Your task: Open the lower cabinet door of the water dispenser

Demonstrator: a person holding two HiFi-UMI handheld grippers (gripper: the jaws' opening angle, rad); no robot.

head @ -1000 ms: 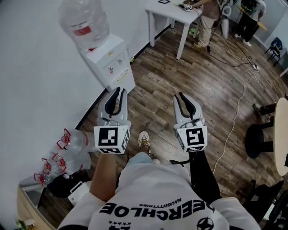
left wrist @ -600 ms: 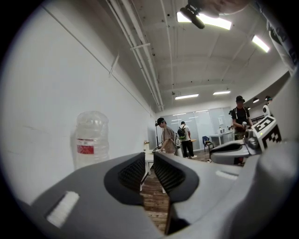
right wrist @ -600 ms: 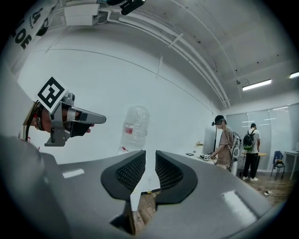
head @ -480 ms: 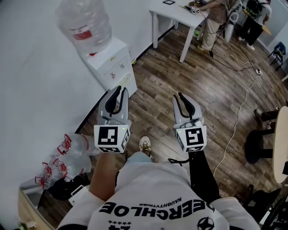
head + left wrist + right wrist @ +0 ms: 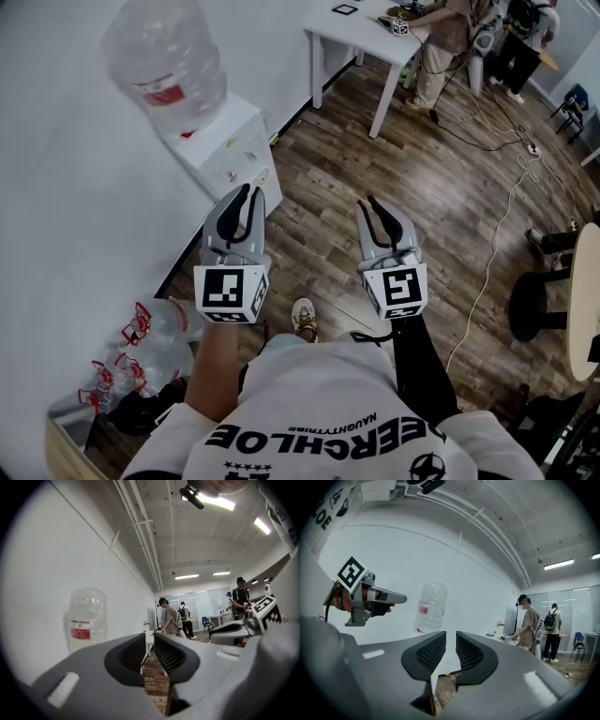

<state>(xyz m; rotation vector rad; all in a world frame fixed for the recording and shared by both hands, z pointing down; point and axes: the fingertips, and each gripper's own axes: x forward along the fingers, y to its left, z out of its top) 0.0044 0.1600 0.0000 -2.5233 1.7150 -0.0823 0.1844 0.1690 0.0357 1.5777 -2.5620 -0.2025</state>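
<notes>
**Both grippers level and empty, short of the dispenser**

My left gripper (image 5: 247,191) has its jaws a narrow slit apart with nothing between them; in the left gripper view I see only floorboards through the gap. The right gripper (image 5: 369,202) is the same, a thin gap and no load. Both point level toward 12 o'clock, side by side at about chest height. I take that as a carrying posture for the walk-up, not a reaching one. I judge the slim opening would suit hooking a door edge or a small pull, so the jaws may need no resetting before contact.

The water dispenser (image 5: 223,139) stands against the white wall (image 5: 66,187), at about 11 o'clock from the left gripper's tips and apart from them. The big clear bottle (image 5: 167,58) sits upside down on top of it. The front faces out over the wooden floor (image 5: 450,187). The lower cabinet door is on that front, low down. From the head view it is sharply foreshortened and partly behind the left gripper, so I cannot pick out a handle or hinge side.

The door looks shut, and I judge the task not yet begun. The left gripper is the nearer one, but either must drop well below its present height to reach the door.

At 8 o'clock, spare bottles (image 5: 159,323) lie by the wall.
</notes>
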